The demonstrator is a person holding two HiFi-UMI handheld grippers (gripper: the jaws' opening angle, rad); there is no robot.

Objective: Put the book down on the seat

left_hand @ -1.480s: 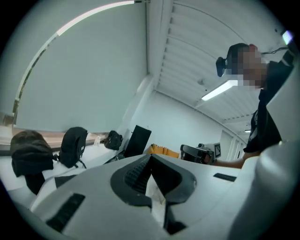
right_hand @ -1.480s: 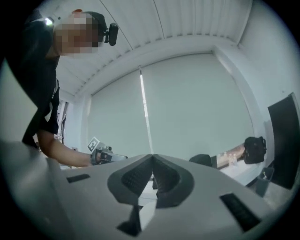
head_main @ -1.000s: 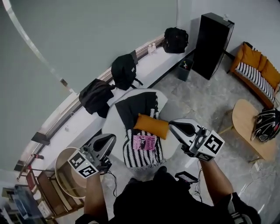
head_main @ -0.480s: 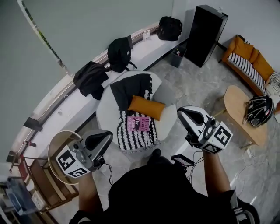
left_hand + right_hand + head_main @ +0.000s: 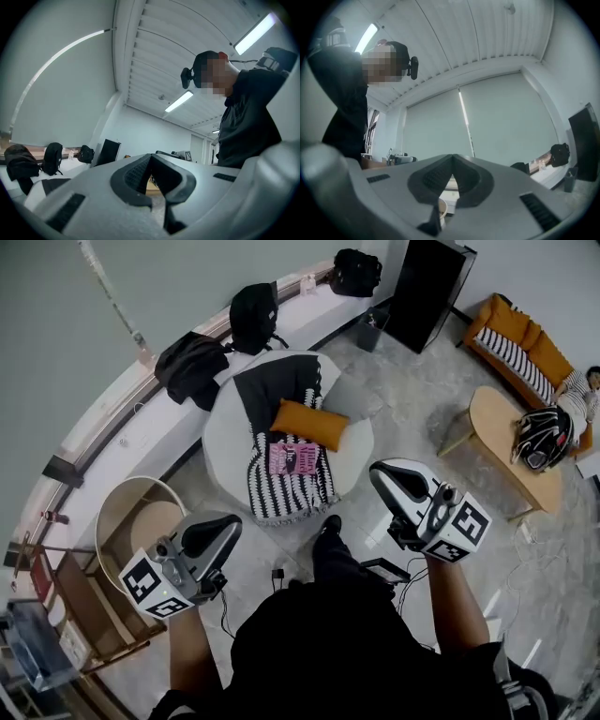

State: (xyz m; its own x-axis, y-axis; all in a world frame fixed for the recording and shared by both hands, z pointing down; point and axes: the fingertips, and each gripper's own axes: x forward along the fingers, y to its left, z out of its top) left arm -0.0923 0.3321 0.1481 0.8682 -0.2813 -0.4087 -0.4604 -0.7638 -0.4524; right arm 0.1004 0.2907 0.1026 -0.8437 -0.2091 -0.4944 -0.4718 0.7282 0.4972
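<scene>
Head view: the pink book (image 5: 293, 457) lies flat on the striped blanket (image 5: 281, 495) over the round seat (image 5: 221, 435), long axis crosswise, ahead between the left tool (image 5: 228, 525) and right tool (image 5: 379, 472), well apart from both. Left gripper view: jaws clenched, empty. Right gripper view: likewise clenched on nothing.

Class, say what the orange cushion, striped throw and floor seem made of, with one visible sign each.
Orange cushion: probably matt fabric; soft, plump shape.
Striped throw: likely woven textile; it drapes over the seat edge.
Floor: seemingly polished stone tile; grey veining, faint sheen.
</scene>
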